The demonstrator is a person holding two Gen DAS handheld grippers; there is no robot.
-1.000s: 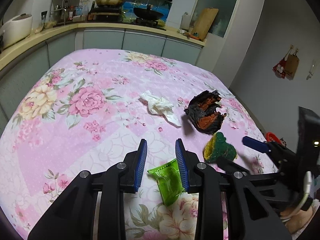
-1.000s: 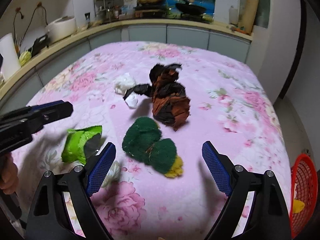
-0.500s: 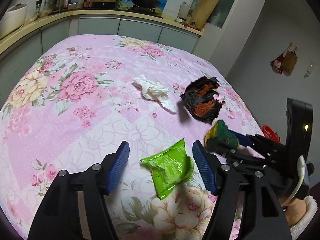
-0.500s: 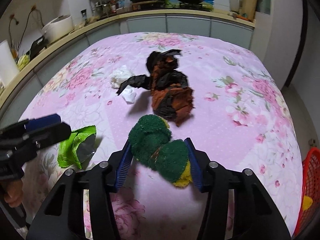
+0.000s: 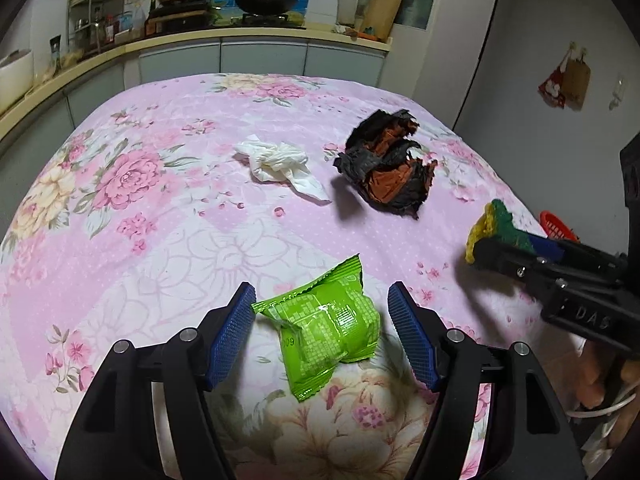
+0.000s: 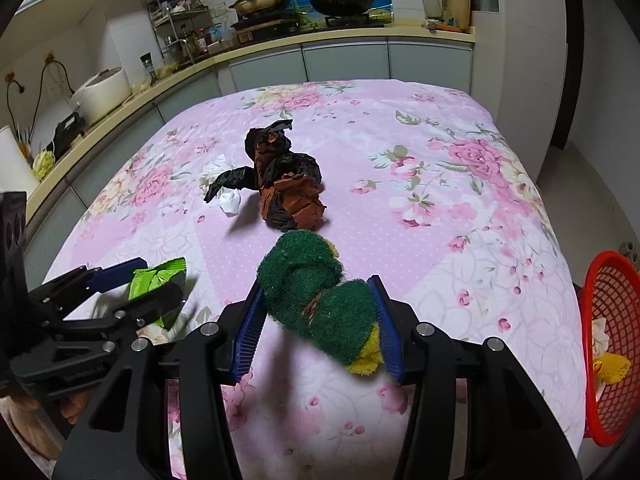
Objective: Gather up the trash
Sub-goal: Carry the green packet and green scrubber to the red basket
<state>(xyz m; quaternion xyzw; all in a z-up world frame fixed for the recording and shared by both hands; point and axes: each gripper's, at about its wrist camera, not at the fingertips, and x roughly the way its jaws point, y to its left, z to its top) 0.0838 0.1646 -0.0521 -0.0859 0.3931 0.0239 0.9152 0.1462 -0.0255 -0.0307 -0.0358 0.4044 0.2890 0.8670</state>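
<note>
My left gripper (image 5: 320,332) is open, with the jaws on either side of a green snack wrapper (image 5: 326,326) that lies on the pink floral tablecloth (image 5: 160,220). My right gripper (image 6: 316,320) is shut on a green and yellow scouring sponge (image 6: 320,296) and holds it above the cloth; the sponge also shows in the left wrist view (image 5: 496,228). A crumpled black and orange bag (image 5: 388,176) and a crumpled white tissue (image 5: 280,164) lie farther back on the table.
A red mesh basket (image 6: 608,344) with some trash in it stands off the table's right edge. A kitchen counter (image 6: 280,52) with pans and a rice cooker runs behind and to the left of the table.
My right gripper closed on the sponge and lifted it off the cloth. My left gripper opened wider and moved forward around the green wrapper.
</note>
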